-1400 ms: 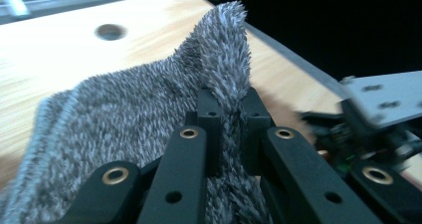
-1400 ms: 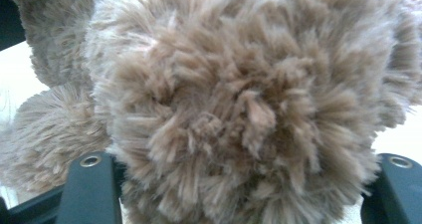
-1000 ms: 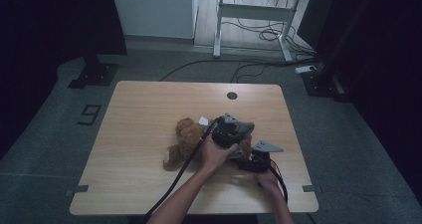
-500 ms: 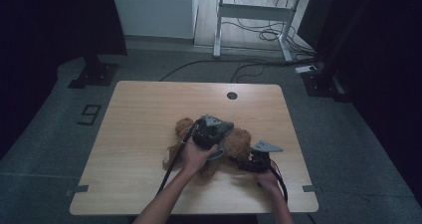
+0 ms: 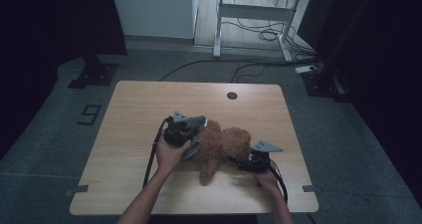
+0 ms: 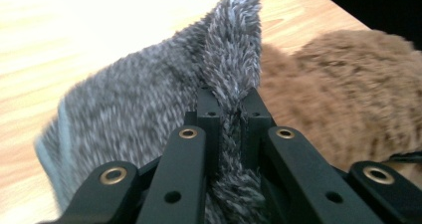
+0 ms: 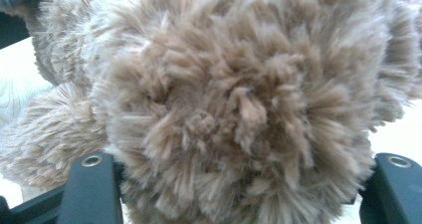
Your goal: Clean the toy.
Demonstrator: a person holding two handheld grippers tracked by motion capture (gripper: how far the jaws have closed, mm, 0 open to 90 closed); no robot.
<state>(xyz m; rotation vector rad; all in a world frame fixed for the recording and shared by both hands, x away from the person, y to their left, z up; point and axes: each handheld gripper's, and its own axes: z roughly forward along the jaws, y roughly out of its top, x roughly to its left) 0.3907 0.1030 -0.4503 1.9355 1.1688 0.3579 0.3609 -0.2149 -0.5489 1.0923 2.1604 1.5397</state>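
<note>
From the high view, a brown teddy bear [image 5: 224, 147] lies near the middle of the bench [image 5: 149, 99], its long axis running left to right. The left gripper [image 5: 191, 143] sits at the bear's left end with a grey furry cloth [image 5: 193, 148] under it; the right gripper [image 5: 244, 163] is at the bear's right, near side. The left hand [image 5: 169, 154] is the one nearer the cloth. Against half a second ago, the left gripper has travelled left along the bear and the toy now shows more of its body to the right of it.

In the left gripper view, the jaws are nearly closed, pinching a raised fold of the grey furry cloth [image 6: 149, 114] between them. The teddy bear [image 6: 338, 94] lies just to the right, touching the cloth, so any pull to the left would draw the cloth off it.

In the right gripper view, the teddy bear [image 7: 239, 104] bulges between widely spread jaws. The plush hides the tips, so whether they squeeze it I cannot tell.
</note>
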